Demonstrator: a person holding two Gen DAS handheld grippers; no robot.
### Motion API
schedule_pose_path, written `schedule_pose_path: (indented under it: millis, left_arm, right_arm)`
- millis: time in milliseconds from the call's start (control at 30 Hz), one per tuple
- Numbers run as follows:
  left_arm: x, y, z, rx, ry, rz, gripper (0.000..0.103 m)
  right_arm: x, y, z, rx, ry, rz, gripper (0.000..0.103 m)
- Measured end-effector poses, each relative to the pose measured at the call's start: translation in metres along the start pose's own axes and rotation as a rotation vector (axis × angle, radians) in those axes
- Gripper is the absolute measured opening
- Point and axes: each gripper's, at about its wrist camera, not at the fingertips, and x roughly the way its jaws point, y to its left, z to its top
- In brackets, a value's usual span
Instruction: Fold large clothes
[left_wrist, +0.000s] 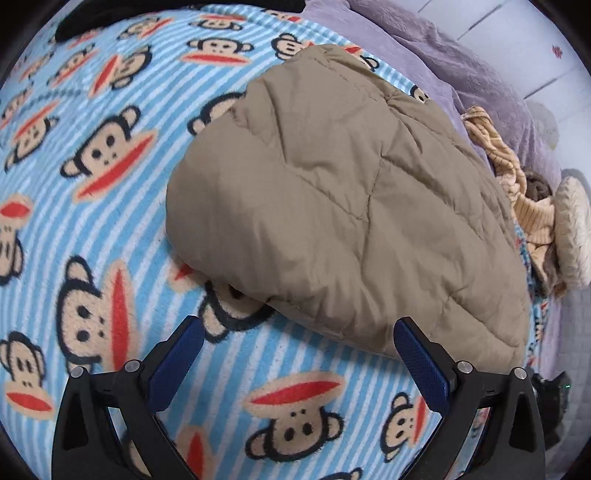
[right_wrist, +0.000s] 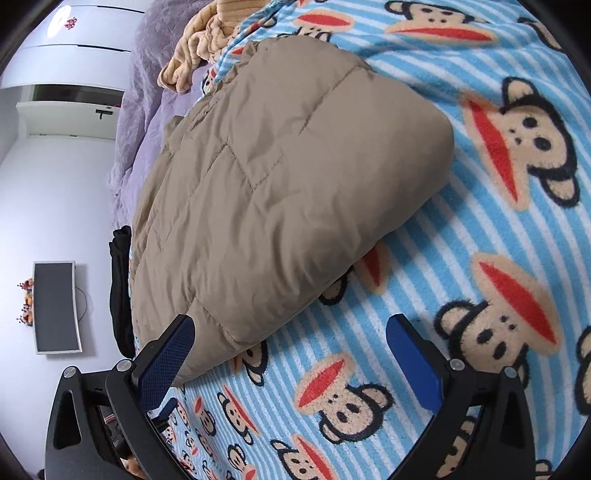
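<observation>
The tan quilted jacket (left_wrist: 332, 206) lay folded into a thick, puffy bundle on the blue-striped monkey-print blanket (left_wrist: 110, 229), its stitched seams crossing the top in wide panels and its rounded fold bulging toward the left of the left wrist frame. In the right wrist view the same jacket (right_wrist: 280, 177) filled the centre, its fat folded end at the upper right and a narrower edge running down to the lower left. The left gripper (left_wrist: 299, 332) hovered low in its frame with fingers spread wide, pinching nothing, its right pad just at the jacket's near hem. The right gripper (right_wrist: 291, 332) was likewise spread and empty, its left pad against the jacket's lower corner, though contact could not be judged for certain. Only the left view showed the cream knitted round item (left_wrist: 572, 236) at the right edge, beside a yellow striped garment (left_wrist: 517, 192) and a lilac blanket (left_wrist: 461, 62) along the upper right. Only the right view showed a flat dark screen (right_wrist: 55, 306) at the lower left against a white wall, a black garment (right_wrist: 122, 288) hanging at the bed's edge, and a small red sticker (right_wrist: 69, 24) at the upper left. No readable writing or brand label appeared in either view.
</observation>
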Motion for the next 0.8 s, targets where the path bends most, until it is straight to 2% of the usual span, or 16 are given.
schedule_pose_path:
  millis: [67, 133, 300, 467, 667, 700, 733, 767, 800]
  left_arm:
    - [0.008, 0.01, 0.0, -0.064, 0.023, -0.061, 0.103]
    - [0.013, 0.014, 0.003, -0.104, 0.013, -0.101, 0.103]
    - [0.022, 0.006, 0.022, -0.101, -0.038, -0.144, 0.103]
    - [0.037, -0.01, 0.046, -0.098, -0.065, -0.153, 0.103]
    - [0.053, -0.012, 0.055, -0.139, -0.094, -0.132, 0.103]
    - [0.052, -0.013, 0.056, -0.142, -0.105, -0.132, 0.095]
    - [0.05, -0.012, 0.057, -0.141, -0.119, -0.134, 0.076]
    - [0.048, -0.012, 0.058, -0.134, -0.124, -0.145, 0.066]
    - [0.045, -0.011, 0.059, -0.134, -0.129, -0.159, 0.049]
  right_arm:
    - [0.008, -0.002, 0.003, 0.009, 0.015, 0.01, 0.103]
    - [0.015, -0.003, 0.006, 0.024, 0.024, 0.029, 0.103]
    - [0.033, -0.004, 0.017, 0.076, 0.036, 0.126, 0.103]
    - [0.054, 0.01, 0.029, 0.086, 0.036, 0.22, 0.103]
    - [0.075, 0.013, 0.035, 0.094, 0.03, 0.217, 0.103]
    - [0.074, 0.012, 0.035, 0.099, 0.03, 0.225, 0.103]
    - [0.072, 0.011, 0.034, 0.103, 0.029, 0.236, 0.103]
    - [0.071, 0.01, 0.034, 0.111, 0.029, 0.245, 0.103]
    - [0.071, 0.009, 0.034, 0.123, 0.028, 0.245, 0.101]
